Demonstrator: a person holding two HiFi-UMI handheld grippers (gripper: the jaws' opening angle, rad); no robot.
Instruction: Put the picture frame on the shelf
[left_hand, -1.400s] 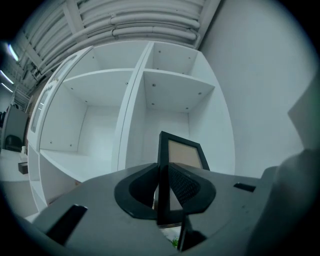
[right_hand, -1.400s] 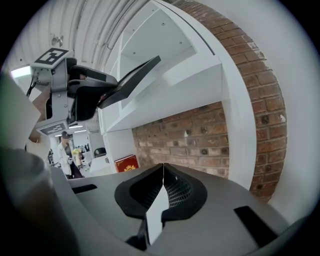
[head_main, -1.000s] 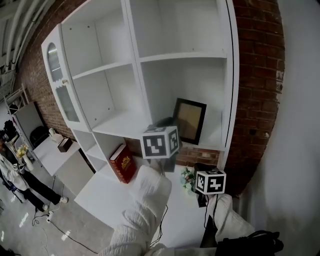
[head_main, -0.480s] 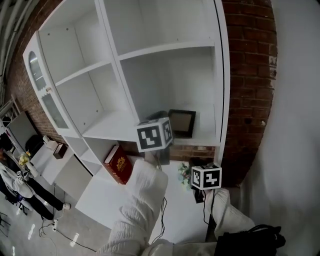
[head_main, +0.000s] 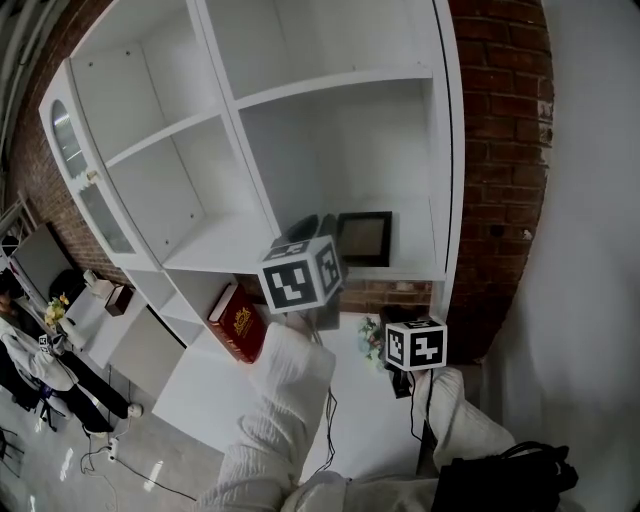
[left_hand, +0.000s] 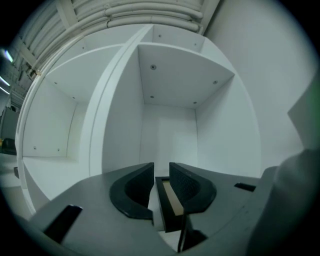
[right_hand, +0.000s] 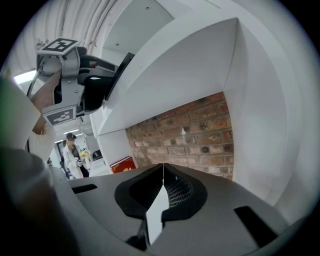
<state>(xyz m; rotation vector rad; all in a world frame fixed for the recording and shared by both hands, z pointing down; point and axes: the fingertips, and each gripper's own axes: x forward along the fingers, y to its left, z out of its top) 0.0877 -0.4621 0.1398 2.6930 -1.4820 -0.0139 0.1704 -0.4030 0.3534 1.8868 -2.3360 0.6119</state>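
The black picture frame (head_main: 365, 238) with a tan inside stands on the white shelf board (head_main: 400, 270), in the right compartment. My left gripper (head_main: 325, 238) reaches in at the frame's left edge. In the left gripper view the frame (left_hand: 170, 202) sits edge-on between the jaws of my left gripper (left_hand: 161, 172). Those jaws have just been opening; a thin gap shows beside the left one. My right gripper (right_hand: 163, 167) hangs lower, under that shelf, shut with nothing in it. Its marker cube (head_main: 415, 343) shows in the head view.
A red book (head_main: 238, 322) leans in the compartment below, and a small bunch of flowers (head_main: 374, 332) is beside the right cube. A brick wall (head_main: 500, 170) stands right of the shelf unit. People stand at the far left (head_main: 25, 350).
A second ago the frame looked tilted; now it stands squarer on the shelf board. The head view has shifted a little. Both grippers have kept almost still.
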